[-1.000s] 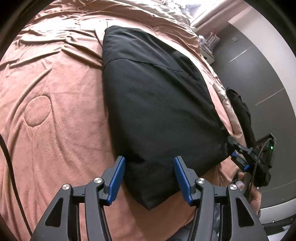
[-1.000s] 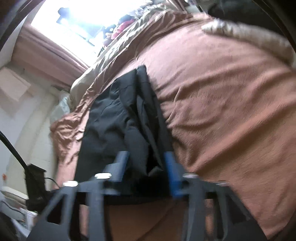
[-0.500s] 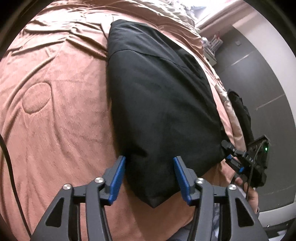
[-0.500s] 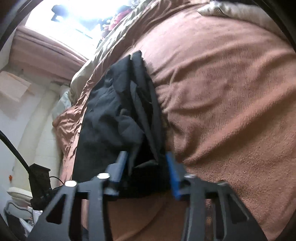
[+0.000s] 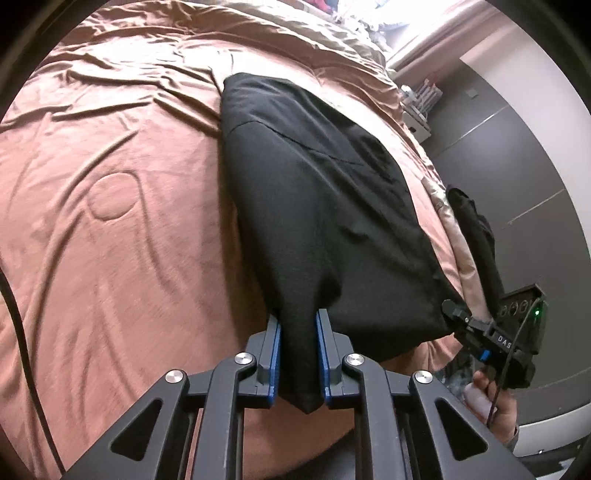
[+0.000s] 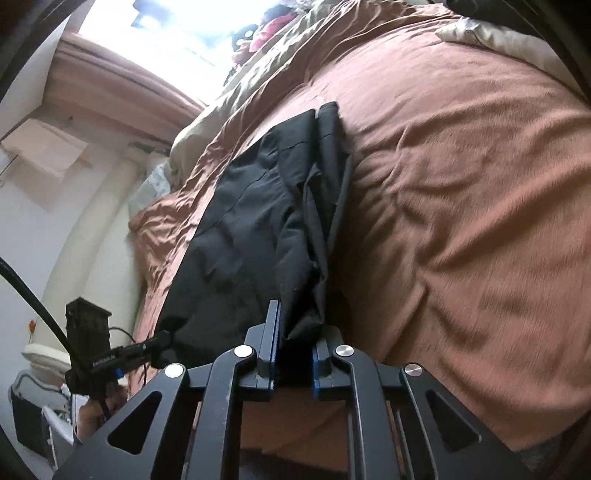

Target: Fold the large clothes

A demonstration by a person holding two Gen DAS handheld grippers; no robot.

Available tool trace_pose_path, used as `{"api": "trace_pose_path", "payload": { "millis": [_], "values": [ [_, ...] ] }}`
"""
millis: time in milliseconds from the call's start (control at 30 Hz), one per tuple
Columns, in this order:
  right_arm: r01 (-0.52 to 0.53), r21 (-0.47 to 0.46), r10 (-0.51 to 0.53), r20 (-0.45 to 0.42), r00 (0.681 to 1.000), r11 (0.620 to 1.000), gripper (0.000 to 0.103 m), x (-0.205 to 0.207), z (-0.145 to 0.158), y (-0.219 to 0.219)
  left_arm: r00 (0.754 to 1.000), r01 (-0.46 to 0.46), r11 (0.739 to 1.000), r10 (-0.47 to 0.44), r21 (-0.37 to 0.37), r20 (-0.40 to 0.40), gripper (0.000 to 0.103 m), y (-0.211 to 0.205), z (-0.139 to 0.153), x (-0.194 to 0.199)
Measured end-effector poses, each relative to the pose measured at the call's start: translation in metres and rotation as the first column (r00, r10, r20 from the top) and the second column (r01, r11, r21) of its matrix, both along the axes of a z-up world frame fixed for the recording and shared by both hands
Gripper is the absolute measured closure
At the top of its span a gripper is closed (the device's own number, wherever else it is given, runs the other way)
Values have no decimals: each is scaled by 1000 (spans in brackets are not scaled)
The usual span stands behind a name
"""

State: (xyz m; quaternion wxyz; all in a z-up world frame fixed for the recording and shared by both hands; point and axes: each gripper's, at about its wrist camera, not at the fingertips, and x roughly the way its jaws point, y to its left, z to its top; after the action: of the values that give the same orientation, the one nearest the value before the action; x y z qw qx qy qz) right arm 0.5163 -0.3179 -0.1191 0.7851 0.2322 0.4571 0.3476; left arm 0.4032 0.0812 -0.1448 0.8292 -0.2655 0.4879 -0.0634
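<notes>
From the left wrist camera, the black garment lies on a brown bedspread, a long folded shape whose long axis runs from the lens at 6 o'clock away toward 12 o'clock, narrowing to a corner at the near end. That near corner sits between the blue pads of the left gripper, whose jaws are closing and already press on the cloth from both sides, so the fabric bunches into a ridge between them. At 4 o'clock the right gripper meets the garment's other near corner, with a hand under it; from this view I cannot tell how its jaws stand. From the right wrist camera, the same garment stretches from the gripper at 6 o'clock up toward 12 o'clock, its far end pointing at the bright window, with several loose layers stacked along its right-hand edge. The right gripper is closing with a wad of these layers pinched between its pads. The left gripper shows at 8 o'clock, touching the garment's near edge.
</notes>
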Motion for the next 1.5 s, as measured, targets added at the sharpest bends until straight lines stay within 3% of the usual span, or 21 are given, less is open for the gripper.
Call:
{"api": "trace_pose_path", "payload": {
  "millis": [400, 500, 567, 600, 667, 733, 800, 1067, 1133, 1233, 1500],
  "values": [
    [-43, -39, 43, 5, 999, 998, 93, -36, -11, -7, 999, 48, 997, -48, 63, -11, 86, -13, -2, -59],
    [-25, -103, 29, 36, 999, 994, 87, -38, -3, -9, 998, 56, 996, -55, 74, -21, 83, -17, -6, -62],
    [-11, -121, 13, 21, 1000, 993, 76, -32, 1, -13, 998, 58, 994, -54, 94, -38, 79, -19, -8, -59],
    [-1, -123, 4, 21, 1000, 992, 74, -30, 3, -16, 997, 60, 994, -56, 91, -48, 76, -18, -9, -57],
    [32, -135, -27, 39, 999, 990, 54, -22, 11, -23, 996, 63, 996, -59, 69, -62, 66, -15, -10, -53],
    [54, -122, -48, 49, 998, 991, 37, -12, 16, -32, 998, 51, 999, -51, 15, -40, 37, -7, -8, -49],
    [62, -105, -59, 35, 998, 992, 35, 1, 18, -37, 1000, 25, 1000, -25, -10, -6, 28, 0, -3, -45],
    [-8, -63, 6, -25, 1000, 998, 35, 52, 6, -28, 1000, -12, 1000, 12, -17, -14, 28, 26, -9, -6],
    [-17, -59, 15, -39, 999, 998, 29, 69, -1, -19, 1000, -10, 1000, 9, -25, -22, 28, 32, -14, 4],
    [-41, -45, 38, -66, 997, 998, 29, 96, -10, -6, 999, -6, 1000, 5, -21, -33, 28, 40, -21, 20],
    [-184, 4, 182, -153, 971, 983, 29, 156, -34, 36, 999, -2, 998, 0, -56, -50, 28, 57, -39, 54]
  ]
}}
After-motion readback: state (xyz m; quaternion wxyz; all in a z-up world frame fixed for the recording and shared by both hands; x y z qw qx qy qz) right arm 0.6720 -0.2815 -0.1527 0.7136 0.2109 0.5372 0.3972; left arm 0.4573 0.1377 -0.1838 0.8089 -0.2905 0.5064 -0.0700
